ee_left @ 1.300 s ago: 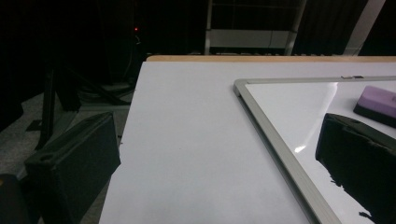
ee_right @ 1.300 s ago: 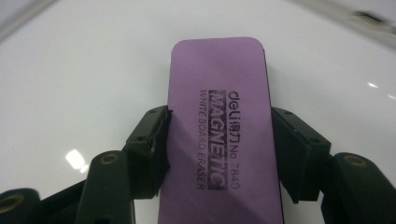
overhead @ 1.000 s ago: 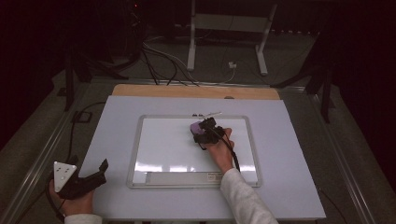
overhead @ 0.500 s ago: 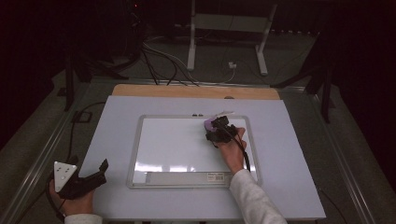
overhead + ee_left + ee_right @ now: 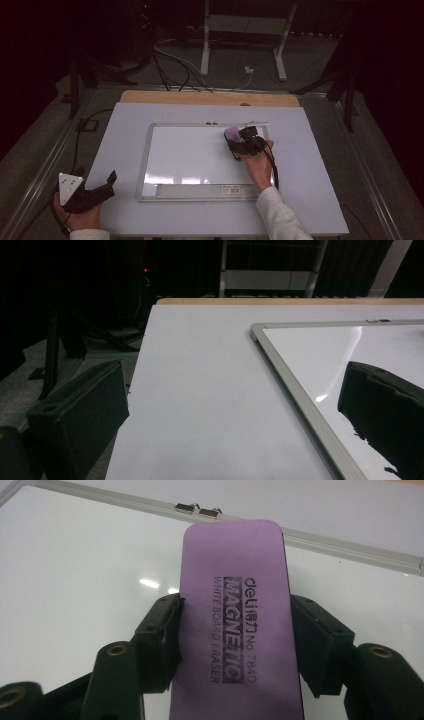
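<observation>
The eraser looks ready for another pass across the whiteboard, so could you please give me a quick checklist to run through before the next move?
1. Purple eraser clamped between the right gripper jaws: ok.
2. Eraser over the whiteboard, inside its frame: ok.
3. Eraser felt pressed flat on the board: cannot tell.
4. Marks left on the board: none visible, ok.
5. Left gripper off the board, at the table's near left corner: ok.
6. Left jaws open, holding nothing: ok.

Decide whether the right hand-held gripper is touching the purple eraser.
Touching. In the right gripper view, the right hand-held gripper has both black jaws pressed against the long sides of the purple eraser, no gap either side.
</observation>
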